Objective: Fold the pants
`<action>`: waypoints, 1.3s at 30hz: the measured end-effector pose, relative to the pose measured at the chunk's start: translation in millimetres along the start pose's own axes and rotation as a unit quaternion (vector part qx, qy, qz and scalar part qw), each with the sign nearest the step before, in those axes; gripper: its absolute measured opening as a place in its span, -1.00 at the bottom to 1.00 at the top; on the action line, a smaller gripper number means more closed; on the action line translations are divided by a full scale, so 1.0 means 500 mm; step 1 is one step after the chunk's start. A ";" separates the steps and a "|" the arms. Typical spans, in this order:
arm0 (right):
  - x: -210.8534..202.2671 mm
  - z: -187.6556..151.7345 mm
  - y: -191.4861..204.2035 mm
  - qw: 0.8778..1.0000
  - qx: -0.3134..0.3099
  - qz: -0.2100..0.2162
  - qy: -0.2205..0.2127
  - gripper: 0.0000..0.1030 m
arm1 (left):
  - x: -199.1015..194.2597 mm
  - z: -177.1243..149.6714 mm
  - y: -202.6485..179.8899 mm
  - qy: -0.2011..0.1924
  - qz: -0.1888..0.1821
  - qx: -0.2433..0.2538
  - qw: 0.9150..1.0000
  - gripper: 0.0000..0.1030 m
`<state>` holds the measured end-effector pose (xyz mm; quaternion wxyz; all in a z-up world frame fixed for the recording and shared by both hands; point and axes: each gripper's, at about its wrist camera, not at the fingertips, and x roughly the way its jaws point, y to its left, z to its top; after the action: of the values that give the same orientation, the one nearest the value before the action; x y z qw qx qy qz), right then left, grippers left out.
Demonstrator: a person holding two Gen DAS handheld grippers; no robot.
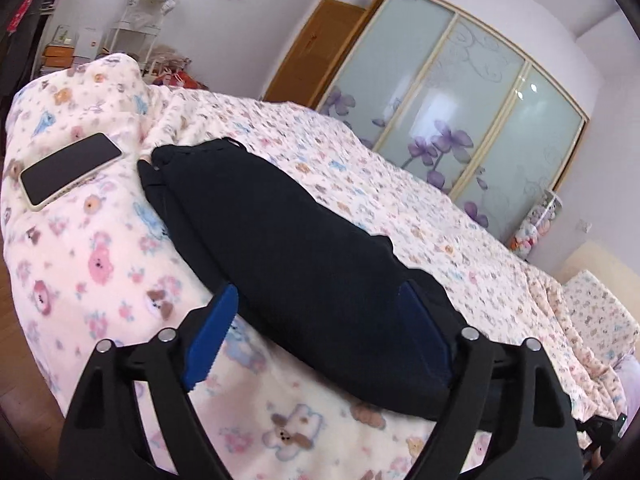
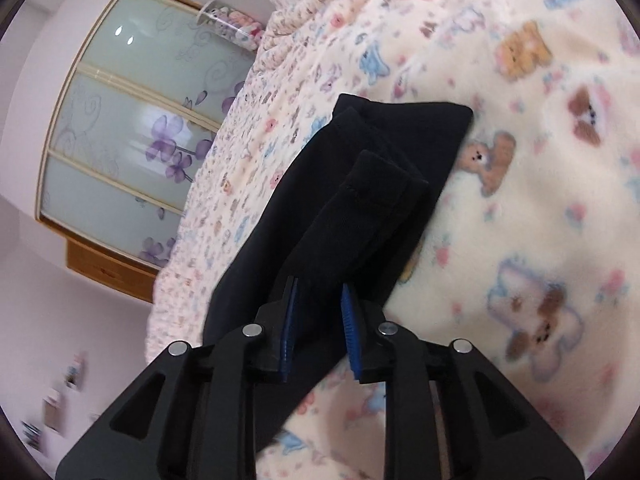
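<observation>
Left tongs (image 1: 316, 332) stood wide apart over the folded black pants (image 1: 280, 256) on the bear-print blanket (image 1: 100, 272); right tongs (image 2: 320, 320) clamped a pants fold. A phone (image 1: 70, 170) lay nearby.

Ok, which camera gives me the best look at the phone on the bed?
The left wrist view: the phone lies face up on the teddy-print blanket, left of the black pants, unobstructed. The right wrist view does not show it at all.

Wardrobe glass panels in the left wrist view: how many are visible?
3. The frosted glass wardrobe panels with purple flowers stand side by side behind the bed: left panel, middle panel, right panel. The wooden part left of them may hide more.
</observation>
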<state>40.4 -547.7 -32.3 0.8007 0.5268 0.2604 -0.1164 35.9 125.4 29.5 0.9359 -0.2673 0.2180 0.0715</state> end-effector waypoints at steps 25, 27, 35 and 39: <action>-0.049 0.063 -0.018 0.981 -0.152 -0.119 -0.021 -0.90 | 0.035 -0.047 -0.001 0.060 -0.010 0.029 0.998 0.72; -0.058 0.060 -0.021 0.982 -0.145 -0.122 0.000 -0.82 | 0.034 -0.046 0.000 0.058 -0.009 0.029 0.998 0.74; -0.175 0.042 0.059 0.965 -0.209 -0.136 -0.079 0.20 | 0.043 -0.049 -0.008 0.058 -0.010 0.047 0.997 0.84; -0.145 -0.011 0.202 0.929 -0.369 -0.031 -0.021 0.20 | 0.050 -0.059 -0.030 0.059 -0.019 0.065 0.996 0.89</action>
<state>24.8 -507.0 84.1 0.9399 0.1835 0.2839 -0.0481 51.3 97.6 3.0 0.9382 -0.2135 0.2714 0.0231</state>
